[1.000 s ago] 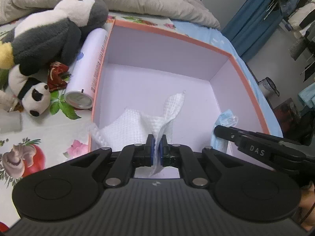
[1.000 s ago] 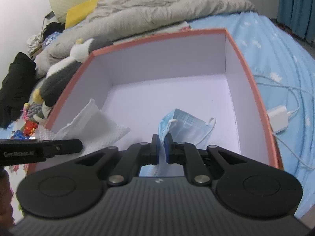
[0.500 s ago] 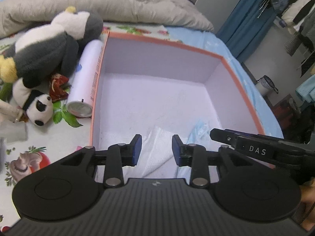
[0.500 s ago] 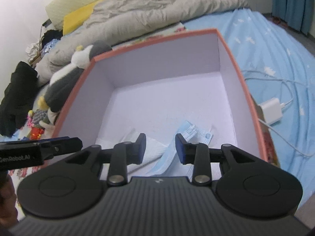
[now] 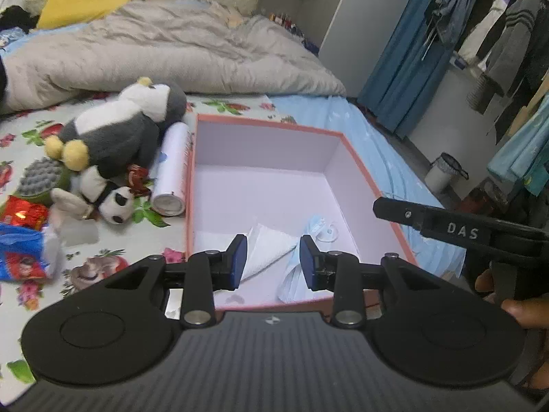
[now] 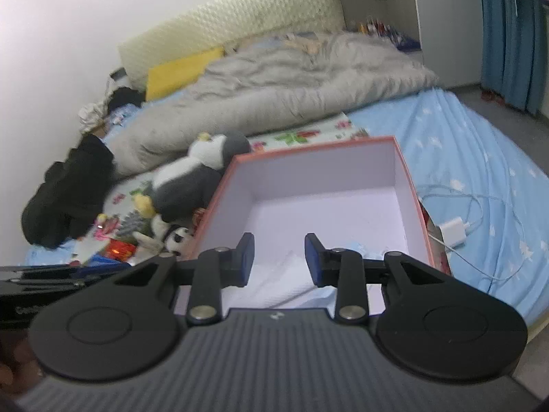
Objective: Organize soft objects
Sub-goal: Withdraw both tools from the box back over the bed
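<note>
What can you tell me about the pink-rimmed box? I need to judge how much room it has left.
The box is open-topped and roughly square, seemingly cardboard, with a salmon-pink rim and pale lilac-white inside. It sits upright on the bed. A white cloth and blue face mask lie near its front wall; the rest is bare. A white tube lies alongside its left wall.

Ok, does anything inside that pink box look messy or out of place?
Slightly. The white cloth and blue face mask lie crumpled against the near wall of the box; the mask leans up it.
</note>
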`<state>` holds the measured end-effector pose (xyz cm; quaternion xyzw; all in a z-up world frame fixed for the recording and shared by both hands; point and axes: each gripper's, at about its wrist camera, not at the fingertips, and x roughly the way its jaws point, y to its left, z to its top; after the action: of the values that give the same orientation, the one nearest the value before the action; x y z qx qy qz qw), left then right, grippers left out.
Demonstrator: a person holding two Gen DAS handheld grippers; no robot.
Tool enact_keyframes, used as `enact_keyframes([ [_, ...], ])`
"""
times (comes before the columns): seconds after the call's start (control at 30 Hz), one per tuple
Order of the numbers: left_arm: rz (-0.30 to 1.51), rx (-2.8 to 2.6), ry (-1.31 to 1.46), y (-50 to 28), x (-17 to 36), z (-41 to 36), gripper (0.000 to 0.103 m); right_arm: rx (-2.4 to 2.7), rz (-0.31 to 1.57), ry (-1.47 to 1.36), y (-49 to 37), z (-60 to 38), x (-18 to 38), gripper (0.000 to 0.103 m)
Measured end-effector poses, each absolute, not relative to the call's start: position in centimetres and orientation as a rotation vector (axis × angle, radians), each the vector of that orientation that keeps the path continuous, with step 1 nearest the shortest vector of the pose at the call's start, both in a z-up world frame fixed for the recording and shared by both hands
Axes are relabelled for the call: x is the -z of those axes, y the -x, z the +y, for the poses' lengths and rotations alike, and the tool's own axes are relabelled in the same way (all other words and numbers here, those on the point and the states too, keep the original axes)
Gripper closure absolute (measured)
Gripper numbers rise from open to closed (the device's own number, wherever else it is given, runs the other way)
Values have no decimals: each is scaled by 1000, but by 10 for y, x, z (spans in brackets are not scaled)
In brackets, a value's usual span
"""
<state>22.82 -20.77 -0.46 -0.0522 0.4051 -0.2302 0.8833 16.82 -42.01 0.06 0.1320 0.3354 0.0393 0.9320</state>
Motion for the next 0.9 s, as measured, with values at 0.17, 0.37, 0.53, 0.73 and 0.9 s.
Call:
enact_keyframes([
  [0.17,799,469,123,-192,-17,-185,64,-102,639,-278,-137,-405,-20,67],
  [0.37,747,456,143,-154,-34,-158,64,-129,607,-268,-107,-380,-30,67],
  [0.53,722,431,157,-129,-41,-133,64,-164,594,-264,-88,-357,-30,67],
  [0.73,704,387,173,-102,-43,-100,64,-199,590,-253,-67,-334,-23,67],
  [0.9,704,366,179,-83,-36,-83,64,-231,604,-245,-51,-315,-16,67],
])
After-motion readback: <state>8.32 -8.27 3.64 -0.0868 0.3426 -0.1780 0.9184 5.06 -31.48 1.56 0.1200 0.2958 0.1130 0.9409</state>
